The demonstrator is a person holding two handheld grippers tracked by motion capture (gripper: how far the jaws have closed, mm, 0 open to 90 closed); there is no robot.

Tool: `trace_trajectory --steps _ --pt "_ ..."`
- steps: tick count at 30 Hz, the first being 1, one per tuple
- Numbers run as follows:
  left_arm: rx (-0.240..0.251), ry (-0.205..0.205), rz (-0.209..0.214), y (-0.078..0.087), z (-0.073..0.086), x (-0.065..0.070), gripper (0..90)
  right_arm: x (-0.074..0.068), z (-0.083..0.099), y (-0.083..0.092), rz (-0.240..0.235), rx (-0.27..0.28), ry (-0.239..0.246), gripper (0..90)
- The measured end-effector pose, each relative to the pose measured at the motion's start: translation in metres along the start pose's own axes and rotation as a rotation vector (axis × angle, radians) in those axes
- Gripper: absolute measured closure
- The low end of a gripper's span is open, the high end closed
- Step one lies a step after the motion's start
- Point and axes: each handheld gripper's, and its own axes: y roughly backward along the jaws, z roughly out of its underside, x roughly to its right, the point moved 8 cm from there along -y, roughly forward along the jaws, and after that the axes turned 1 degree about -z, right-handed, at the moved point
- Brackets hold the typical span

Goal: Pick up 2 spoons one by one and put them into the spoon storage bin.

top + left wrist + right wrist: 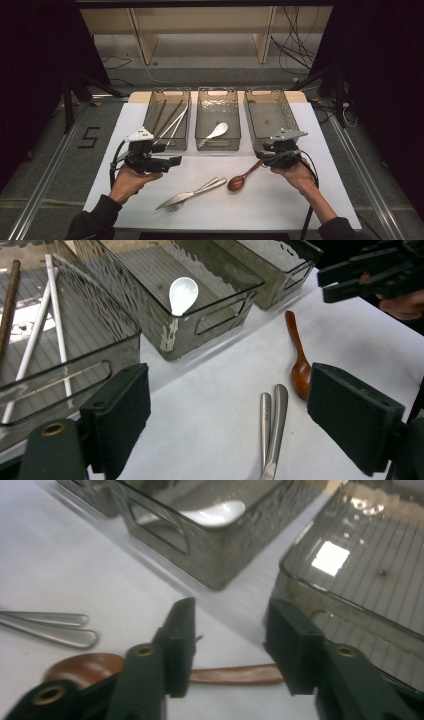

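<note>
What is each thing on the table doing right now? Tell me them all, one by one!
Left gripper: fingers open, nothing between them.
Right gripper: fingers around the wooden spoon's handle, not yet pressing.
Wooden spoon: lying flat on the table.
Knife and fork: lying side by side on the table.
White spoon: lying in the middle bin.
Chopsticks: resting in the left bin.
Right bin: empty.

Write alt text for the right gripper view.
The right gripper straddles the handle of a brown wooden spoon lying on a white table, fingers not yet pressing it. Two metal handles lie at left; clear bins stand behind, one holding a white spoon.
</note>
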Motion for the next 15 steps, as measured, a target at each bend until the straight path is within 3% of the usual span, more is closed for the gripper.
trace_trajectory --steps 4,9,15 --pt "-0.004 -0.022 -0.02 0.002 0.008 0.001 17.0 0.006 0.004 -0.013 0.006 -0.045 0.005 71.8" --pt "0.012 0.001 -0.015 0.007 0.013 0.001 16.2 0.011 0.011 -0.029 0.019 -0.107 0.029 82.4" --pt "0.023 -0.003 -0.03 0.013 0.022 -0.004 16.3 0.016 0.018 -0.043 0.025 -0.157 0.04 87.9"
